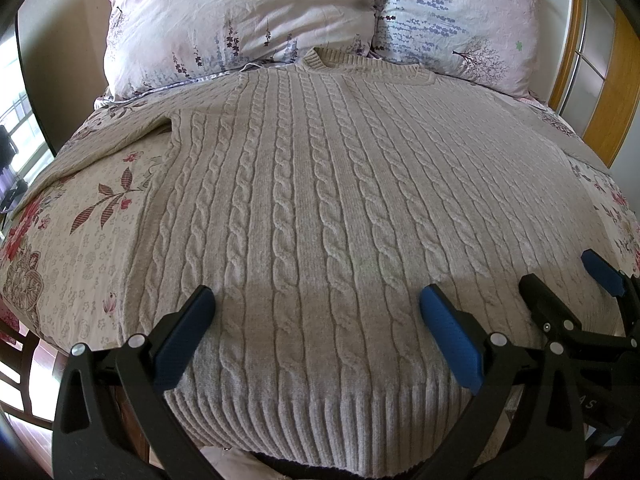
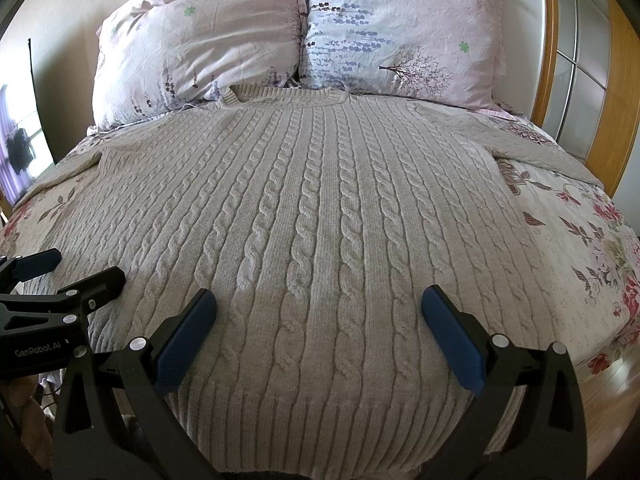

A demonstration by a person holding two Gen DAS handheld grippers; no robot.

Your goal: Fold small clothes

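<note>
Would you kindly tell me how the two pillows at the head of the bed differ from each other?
The left pillow is mostly plain pink, with purple flower stems only near its lower edge; the right pillow shows rows of purple blossoms and a bare tree on a paler, bluish ground. The left pillow leans toward the wall, while the right pillow sits beside the wooden headboard. Both are crumpled, floral and propped just behind the sweater collar.

A beige cable-knit sweater (image 1: 320,200) lies spread flat and unfolded on the bed (image 1: 92,240), its ribbed collar (image 1: 320,58) up against the pillows (image 1: 240,20), its ribbed hem (image 1: 320,412) hanging over the near edge, and both sleeves angled outward toward the sides.
</note>
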